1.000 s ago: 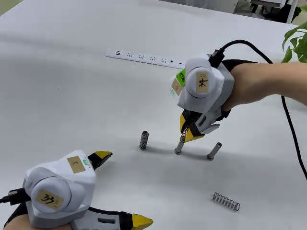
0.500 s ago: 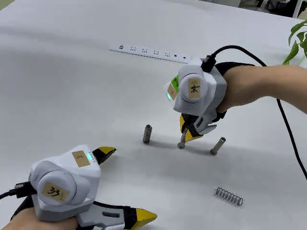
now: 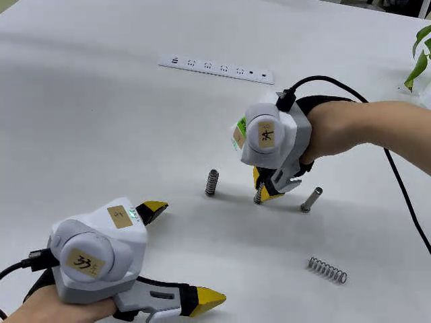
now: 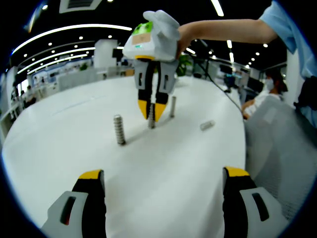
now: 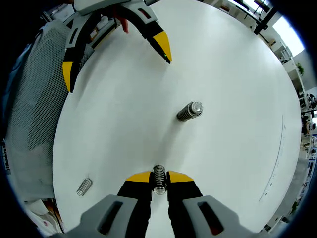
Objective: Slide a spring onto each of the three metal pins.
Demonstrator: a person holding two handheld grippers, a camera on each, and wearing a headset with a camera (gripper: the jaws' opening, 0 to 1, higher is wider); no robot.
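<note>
With my left hand-held gripper (image 4: 163, 173) spread, my right hand-held gripper (image 5: 159, 177) pinches the spring (image 5: 159, 171) on the middle pin (image 5: 158, 190); I fear a skewed push could tip it or flick the spring off.

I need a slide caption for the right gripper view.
Right gripper shut on a spring; ahead, a spring-clad pin; a loose spring lies aside.

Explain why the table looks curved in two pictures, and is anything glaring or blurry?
Left gripper view: a fisheye lens bows the table and ceiling lights into arcs. Right gripper view: same bulge, washed out at the upper right. Head view: straight, sharp, soft shadows beside the pins.
</note>
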